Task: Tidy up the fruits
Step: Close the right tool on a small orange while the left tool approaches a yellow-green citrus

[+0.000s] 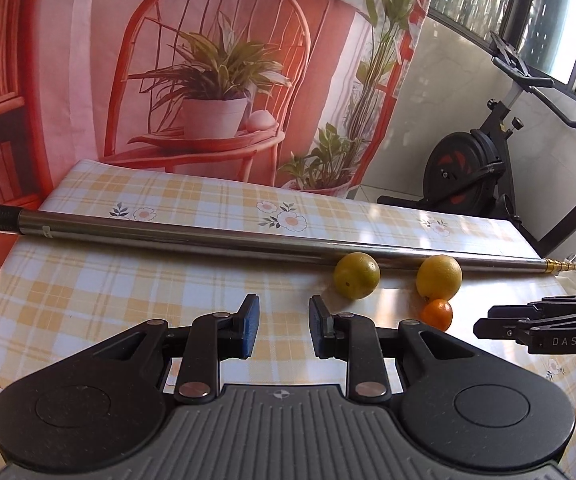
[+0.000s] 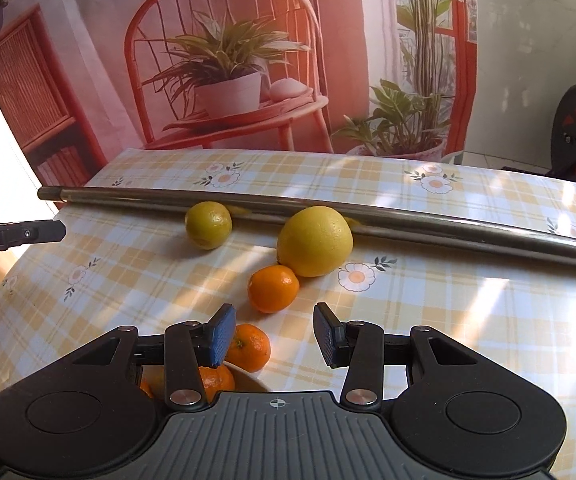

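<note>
A green-yellow citrus [image 2: 208, 225] and a larger yellow citrus [image 2: 314, 241] lie on the checked tablecloth against a metal pole [image 2: 408, 216]. A small orange [image 2: 273, 288] lies in front of them. A second orange [image 2: 249, 347] sits by a white bowl rim [image 2: 243, 374] holding more oranges [image 2: 215, 382], partly hidden under my right gripper [image 2: 275, 336], which is open and empty above them. My left gripper [image 1: 283, 326] is open and empty over bare cloth, left of the green-yellow citrus [image 1: 356, 275], the yellow citrus [image 1: 439, 277] and the small orange [image 1: 436, 314]. The right gripper also shows in the left wrist view [image 1: 484, 322].
The metal pole [image 1: 223, 236] lies across the table [image 1: 87, 280] behind the fruit. A printed backdrop of a chair and plants hangs behind the table. An exercise bike [image 1: 484, 164] stands at the far right. The table's left edge is near the left gripper [image 2: 43, 232].
</note>
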A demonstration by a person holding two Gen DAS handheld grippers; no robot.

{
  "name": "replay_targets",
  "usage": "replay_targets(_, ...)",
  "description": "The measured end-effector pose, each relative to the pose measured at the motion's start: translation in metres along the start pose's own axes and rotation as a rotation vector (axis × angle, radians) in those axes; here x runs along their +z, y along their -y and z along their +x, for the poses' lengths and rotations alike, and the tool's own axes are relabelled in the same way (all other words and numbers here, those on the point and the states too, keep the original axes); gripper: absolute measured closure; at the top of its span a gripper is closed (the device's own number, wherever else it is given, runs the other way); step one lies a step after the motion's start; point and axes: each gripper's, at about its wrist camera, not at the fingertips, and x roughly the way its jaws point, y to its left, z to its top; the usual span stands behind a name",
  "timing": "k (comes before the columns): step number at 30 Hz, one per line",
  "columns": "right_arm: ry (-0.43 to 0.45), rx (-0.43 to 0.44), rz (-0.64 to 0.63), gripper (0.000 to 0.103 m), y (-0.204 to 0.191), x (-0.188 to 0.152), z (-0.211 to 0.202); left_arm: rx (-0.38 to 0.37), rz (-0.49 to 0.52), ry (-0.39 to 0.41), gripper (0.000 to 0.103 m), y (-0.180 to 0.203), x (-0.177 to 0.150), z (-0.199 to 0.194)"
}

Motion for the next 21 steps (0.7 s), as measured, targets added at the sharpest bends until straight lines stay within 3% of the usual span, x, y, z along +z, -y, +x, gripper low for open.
replay_targets(21,-0.112,-0.028,-0.005,0.062,-0.008,0.021,0.072,-0.06,0.028,-0.055,0.075,0.013,-0.004,0.026)
